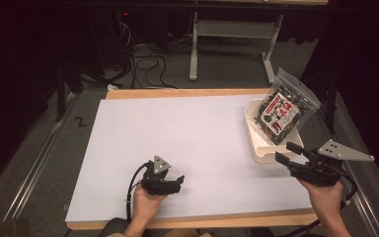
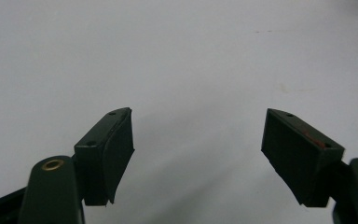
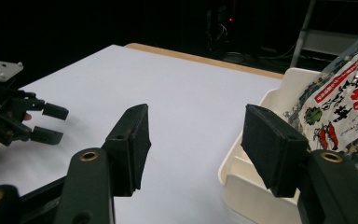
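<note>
- My left fingers (image 1: 178,183) hang spread and empty over bare counter (image 1: 177,133).
- My right fingers (image 1: 287,152) gape, empty, just before the tray (image 1: 256,143) holding the snack bag (image 1: 285,109).
- Risk: the leaning bag tips if I nudge the tray.

White table top (image 1: 177,133), cream tray (image 1: 259,148), clear packet (image 1: 284,111) with red-and-white label, black grippers
</note>
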{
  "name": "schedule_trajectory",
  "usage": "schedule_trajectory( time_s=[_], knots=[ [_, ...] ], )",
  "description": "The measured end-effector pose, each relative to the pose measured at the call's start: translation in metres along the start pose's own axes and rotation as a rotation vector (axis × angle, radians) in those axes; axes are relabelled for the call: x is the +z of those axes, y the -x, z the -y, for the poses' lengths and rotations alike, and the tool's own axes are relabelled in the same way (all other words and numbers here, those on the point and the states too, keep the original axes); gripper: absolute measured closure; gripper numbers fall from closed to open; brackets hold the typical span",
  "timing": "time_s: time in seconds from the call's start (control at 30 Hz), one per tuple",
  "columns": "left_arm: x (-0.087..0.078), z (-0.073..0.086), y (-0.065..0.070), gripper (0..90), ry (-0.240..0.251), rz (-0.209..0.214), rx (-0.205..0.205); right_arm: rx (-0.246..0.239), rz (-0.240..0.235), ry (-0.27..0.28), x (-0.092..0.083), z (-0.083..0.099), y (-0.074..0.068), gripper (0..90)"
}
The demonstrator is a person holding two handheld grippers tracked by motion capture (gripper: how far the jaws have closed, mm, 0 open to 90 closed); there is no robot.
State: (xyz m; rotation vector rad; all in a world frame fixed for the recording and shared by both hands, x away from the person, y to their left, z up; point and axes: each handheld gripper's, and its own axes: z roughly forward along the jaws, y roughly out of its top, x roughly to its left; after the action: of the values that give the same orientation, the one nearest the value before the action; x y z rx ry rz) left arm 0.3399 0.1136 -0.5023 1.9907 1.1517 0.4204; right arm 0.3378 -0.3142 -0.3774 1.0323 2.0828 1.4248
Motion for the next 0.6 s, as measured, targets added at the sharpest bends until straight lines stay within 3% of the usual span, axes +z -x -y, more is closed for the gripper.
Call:
schedule_trajectory(
  time_s=[0.17,0.6],
  knots=[
    [-0.001,0.0,-0.001,25.7,-0.001,-0.004,-0.003,-0.017,-0.013,-0.016,0.001,0.003,-0.003,43.1],
    [0.0,0.0,0.0,25.7,-0.004,-0.004,0.0,0.009,-0.061,-0.023,0.017,0.016,-0.01,42.1]
  ],
)
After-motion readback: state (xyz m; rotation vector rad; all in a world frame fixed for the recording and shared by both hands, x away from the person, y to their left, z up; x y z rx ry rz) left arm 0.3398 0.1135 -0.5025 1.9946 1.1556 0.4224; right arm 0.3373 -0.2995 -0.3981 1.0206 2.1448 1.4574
